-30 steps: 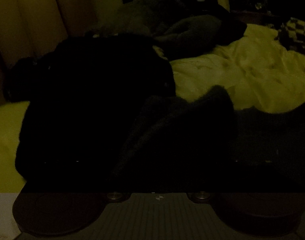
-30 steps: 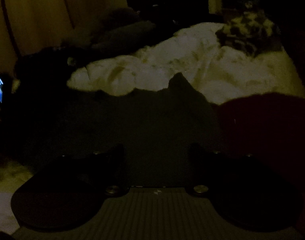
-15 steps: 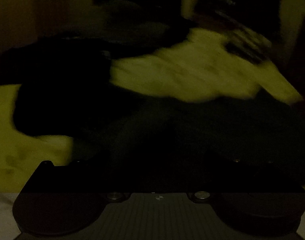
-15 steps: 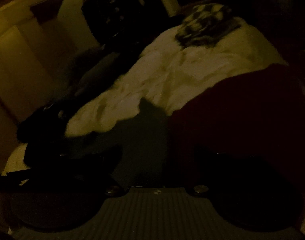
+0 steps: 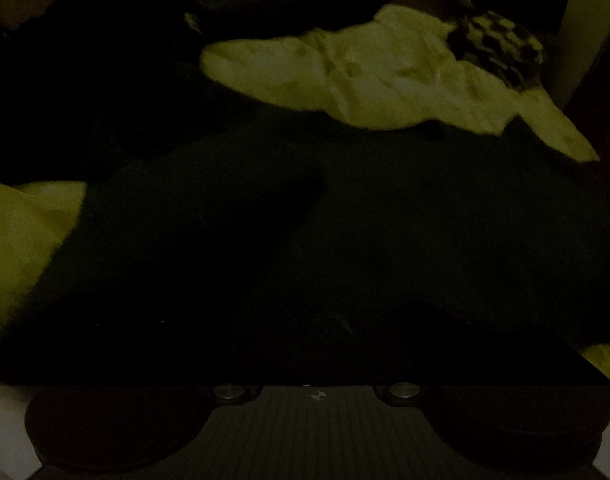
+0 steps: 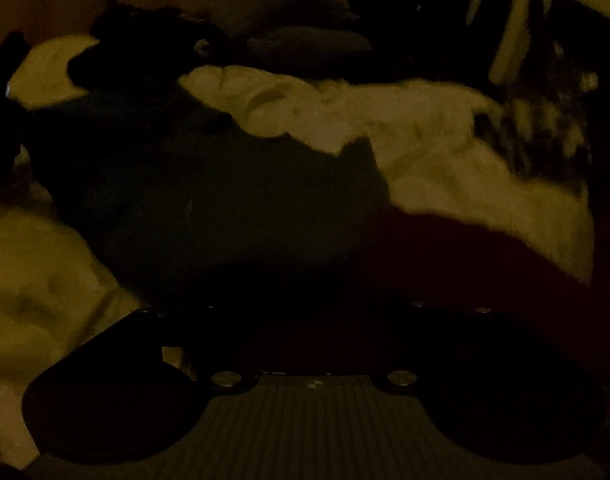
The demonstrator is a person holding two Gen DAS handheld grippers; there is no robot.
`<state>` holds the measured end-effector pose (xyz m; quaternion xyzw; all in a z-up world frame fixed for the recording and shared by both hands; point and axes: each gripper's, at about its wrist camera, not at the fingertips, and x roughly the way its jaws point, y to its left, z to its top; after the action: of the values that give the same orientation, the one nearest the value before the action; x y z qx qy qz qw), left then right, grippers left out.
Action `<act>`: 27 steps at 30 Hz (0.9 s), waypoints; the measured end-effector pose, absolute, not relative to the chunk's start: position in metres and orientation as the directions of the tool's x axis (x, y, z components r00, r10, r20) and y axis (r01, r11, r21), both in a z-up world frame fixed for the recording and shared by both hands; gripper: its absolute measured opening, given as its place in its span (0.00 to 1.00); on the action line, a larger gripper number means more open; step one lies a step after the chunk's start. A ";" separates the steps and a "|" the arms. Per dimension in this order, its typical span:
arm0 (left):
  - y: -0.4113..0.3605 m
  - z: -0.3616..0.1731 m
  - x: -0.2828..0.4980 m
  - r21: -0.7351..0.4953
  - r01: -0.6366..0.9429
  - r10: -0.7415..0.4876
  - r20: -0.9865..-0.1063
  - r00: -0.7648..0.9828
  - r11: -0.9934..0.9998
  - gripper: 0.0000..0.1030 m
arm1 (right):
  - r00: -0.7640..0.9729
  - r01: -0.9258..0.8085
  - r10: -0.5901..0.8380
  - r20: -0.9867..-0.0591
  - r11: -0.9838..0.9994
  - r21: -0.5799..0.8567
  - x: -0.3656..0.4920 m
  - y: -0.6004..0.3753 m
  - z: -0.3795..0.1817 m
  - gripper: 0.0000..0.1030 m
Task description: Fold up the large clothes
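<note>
The room is very dark. A large dark garment [image 5: 345, 220] lies spread over the pale bedspread [image 5: 385, 76] and fills the middle of the left wrist view. My left gripper [image 5: 317, 312] points down at it, its fingers lost in the black, so its state is unreadable. In the right wrist view the same dark garment [image 6: 209, 200] lies ahead and to the left, with a dark red garment [image 6: 465, 256] beside it on the right. My right gripper [image 6: 313, 300] hangs over where the two meet, jaws apart and closing. Whether cloth sits between them is too dark to tell.
A black heap of clothes [image 6: 145, 52] and grey pillows [image 6: 305, 44] lie at the far side of the bed. A checkered cloth [image 5: 497, 48] rests at the far right of the bedspread [image 6: 425, 140]. Bare bedspread shows at the near left.
The left view has swung right across the bed and tipped down onto the dark garment. The right view rolled sideways and came back level, and its finger bases now stand closer together.
</note>
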<state>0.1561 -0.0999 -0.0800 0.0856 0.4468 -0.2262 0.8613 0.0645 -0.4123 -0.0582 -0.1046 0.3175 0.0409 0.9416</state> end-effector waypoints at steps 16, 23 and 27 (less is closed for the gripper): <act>-0.083 -0.063 0.253 0.233 0.293 -0.071 -0.660 0.748 0.927 1.00 | 0.818 -0.207 0.305 -0.487 0.947 0.246 0.022 -0.467 -0.003 0.02; -0.105 -0.069 0.246 0.355 0.339 -0.018 -0.667 0.745 0.871 1.00 | 0.827 -0.033 0.256 -0.500 0.911 0.411 0.043 -0.490 -0.028 0.42; -0.087 -0.041 0.242 0.168 0.319 -0.114 -0.703 0.702 0.933 1.00 | 0.880 0.007 0.204 -0.428 0.896 0.443 0.033 -0.501 -0.023 0.70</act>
<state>0.2422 -0.0871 -0.0407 0.1399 0.3670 -0.1188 0.9120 0.0329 -0.5008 -0.0228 0.2215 0.2388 0.0522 0.9440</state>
